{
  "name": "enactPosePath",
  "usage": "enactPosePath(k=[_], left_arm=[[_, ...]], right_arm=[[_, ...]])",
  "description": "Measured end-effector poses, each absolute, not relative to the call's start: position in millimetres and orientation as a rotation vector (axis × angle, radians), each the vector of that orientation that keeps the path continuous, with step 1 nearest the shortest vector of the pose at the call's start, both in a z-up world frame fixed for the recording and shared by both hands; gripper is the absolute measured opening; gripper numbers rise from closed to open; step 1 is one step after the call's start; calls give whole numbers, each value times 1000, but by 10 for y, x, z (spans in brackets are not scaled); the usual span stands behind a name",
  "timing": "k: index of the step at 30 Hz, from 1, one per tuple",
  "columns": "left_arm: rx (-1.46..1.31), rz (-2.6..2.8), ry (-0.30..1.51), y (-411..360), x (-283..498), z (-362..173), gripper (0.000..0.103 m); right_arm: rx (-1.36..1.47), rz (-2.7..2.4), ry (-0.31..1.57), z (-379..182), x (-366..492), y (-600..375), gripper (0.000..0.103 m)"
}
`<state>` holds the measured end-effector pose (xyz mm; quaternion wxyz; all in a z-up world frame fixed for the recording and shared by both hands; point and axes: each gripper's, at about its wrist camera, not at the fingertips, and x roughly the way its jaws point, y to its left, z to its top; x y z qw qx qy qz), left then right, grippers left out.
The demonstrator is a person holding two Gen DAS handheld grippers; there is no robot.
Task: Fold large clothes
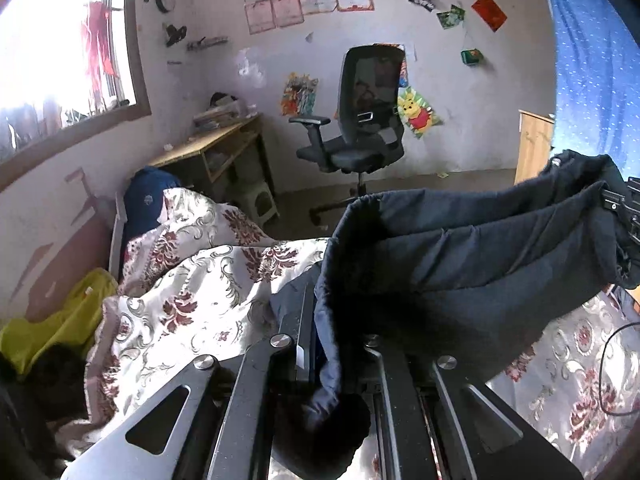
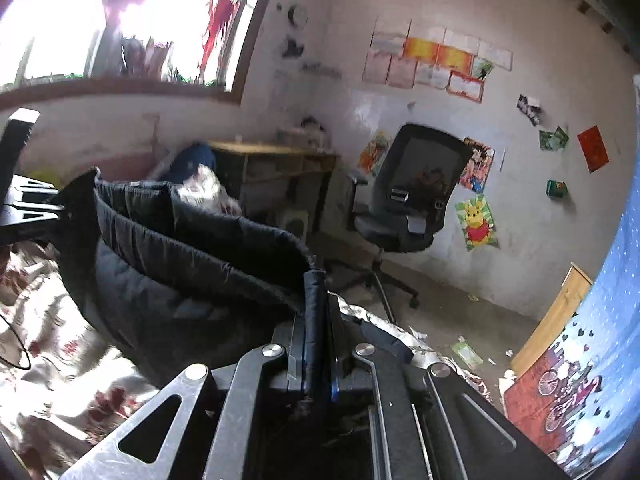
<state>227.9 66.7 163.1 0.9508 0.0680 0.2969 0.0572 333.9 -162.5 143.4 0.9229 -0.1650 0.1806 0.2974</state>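
A large dark navy garment (image 1: 472, 256) hangs stretched in the air between my two grippers, above the bed. My left gripper (image 1: 320, 320) is shut on one end of its edge; the cloth drapes over the fingers and hides the tips. The right gripper shows at the far right of the left wrist view (image 1: 624, 208). In the right wrist view my right gripper (image 2: 318, 304) is shut on the other end of the garment (image 2: 188, 256), with the folded hem pinched between the fingers. The left gripper shows at the far left there (image 2: 36, 204).
The bed has a white quilt with red floral print (image 1: 192, 292). A yellow-green cloth (image 1: 60, 320) lies at its left. A black office chair (image 1: 360, 120), a wooden desk (image 1: 212, 148) and a window (image 1: 52, 48) stand beyond. A blue curtain (image 2: 616, 264) hangs at right.
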Motion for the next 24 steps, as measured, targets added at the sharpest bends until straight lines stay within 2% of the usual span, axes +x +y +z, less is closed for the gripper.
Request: enactPosePath(k=[6,13,23,24], left_arm=[[155,144,611,797,2697,1427,5],[198,136,633,829,3151,1118,5],[121,145,717,1007,3741,724,5],[120,146,721,1009,3765,699,6]], right_arm=[[-401,558,376,1091,3811,-1355,7],[-330,501,457,702,4316,-1290,7],[-300,484,488,438,4647,-1206,9],[-285,495,492,410,4680,-1219,13]])
